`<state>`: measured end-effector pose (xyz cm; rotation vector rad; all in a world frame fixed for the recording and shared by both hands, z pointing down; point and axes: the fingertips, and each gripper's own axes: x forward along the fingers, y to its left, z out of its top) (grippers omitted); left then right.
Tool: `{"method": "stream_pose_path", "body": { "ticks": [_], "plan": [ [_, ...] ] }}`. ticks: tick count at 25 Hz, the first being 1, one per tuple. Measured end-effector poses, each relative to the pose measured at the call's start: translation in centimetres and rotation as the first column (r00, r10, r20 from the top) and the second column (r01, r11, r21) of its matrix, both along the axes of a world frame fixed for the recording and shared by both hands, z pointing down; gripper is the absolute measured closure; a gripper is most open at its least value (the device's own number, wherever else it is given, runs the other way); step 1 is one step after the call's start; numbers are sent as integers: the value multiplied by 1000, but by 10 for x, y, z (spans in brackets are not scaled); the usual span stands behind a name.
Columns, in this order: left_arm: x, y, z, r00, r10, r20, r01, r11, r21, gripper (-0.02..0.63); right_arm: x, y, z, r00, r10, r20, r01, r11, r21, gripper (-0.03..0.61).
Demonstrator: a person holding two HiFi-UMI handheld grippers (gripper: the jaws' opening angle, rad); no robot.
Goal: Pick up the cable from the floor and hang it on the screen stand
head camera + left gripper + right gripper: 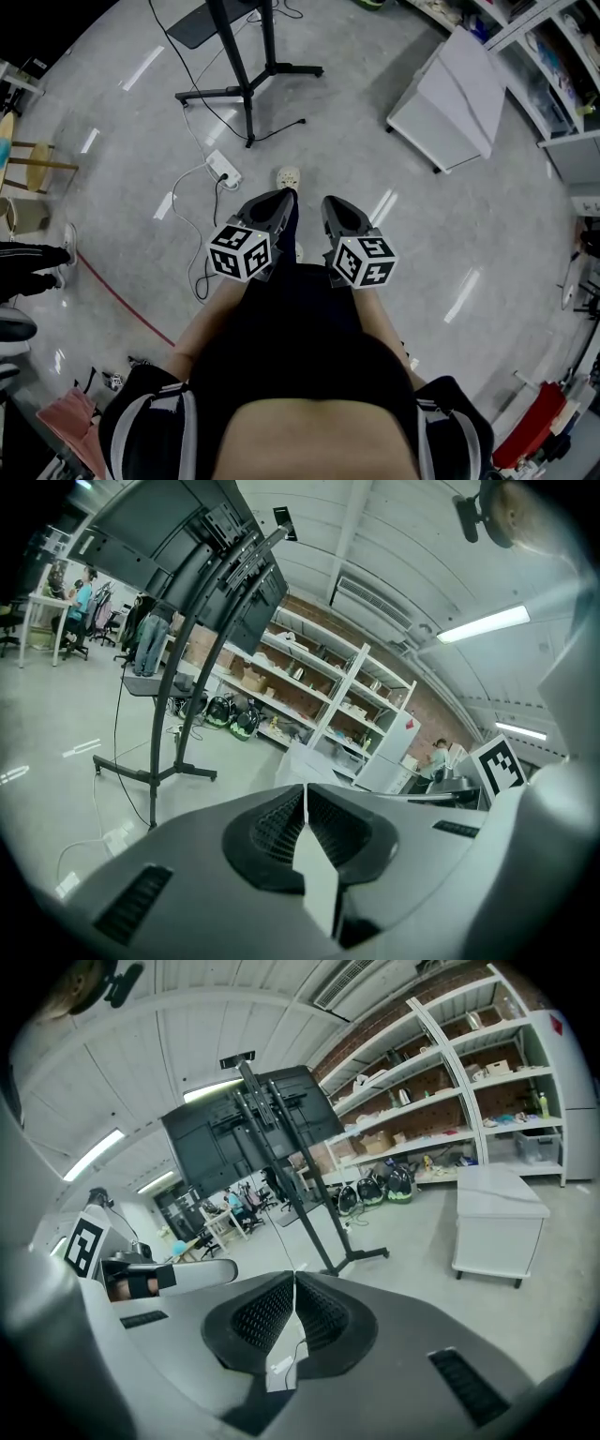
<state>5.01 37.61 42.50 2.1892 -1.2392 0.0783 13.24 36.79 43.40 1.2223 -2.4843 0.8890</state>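
Where the grey floor (pixel 112 122) meets the left edge of the head view, a wooden stool (pixel 36 165) stands above a bystander's dark trouser leg and pale shoe (pixel 67 244), with a thin red line (pixel 122 302) slanting across the floor beside them. Right of that, the white cable (pixel 187 225) lies loose on the floor. It curls down from a white power strip (pixel 223 170) and is well apart from both grippers. Above the strip stands the black screen stand (pixel 248 89), its legs spread flat and a dark cord trailing from its foot.

At the middle, the left gripper (pixel 287 194) is held out from the person's waist with its ribbed jaws pressed together and nothing between them, as the left gripper view confirms (pixel 305 797). Just beside it, the right gripper (pixel 328 201) is likewise closed and empty (pixel 293 1286). Further right a white cabinet (pixel 450 94) sits on the floor, near white shelving (pixel 553 56) at the edge.
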Motion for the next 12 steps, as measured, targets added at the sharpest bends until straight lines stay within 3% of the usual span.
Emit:
{"method": "stream_pose_path", "body": {
  "ticks": [12],
  "plan": [
    [-2,-85,5,1000,18,12,-18,1000,-23,595,2,-86,5,999,44,9,-44,999,-23,554]
  ]
}}
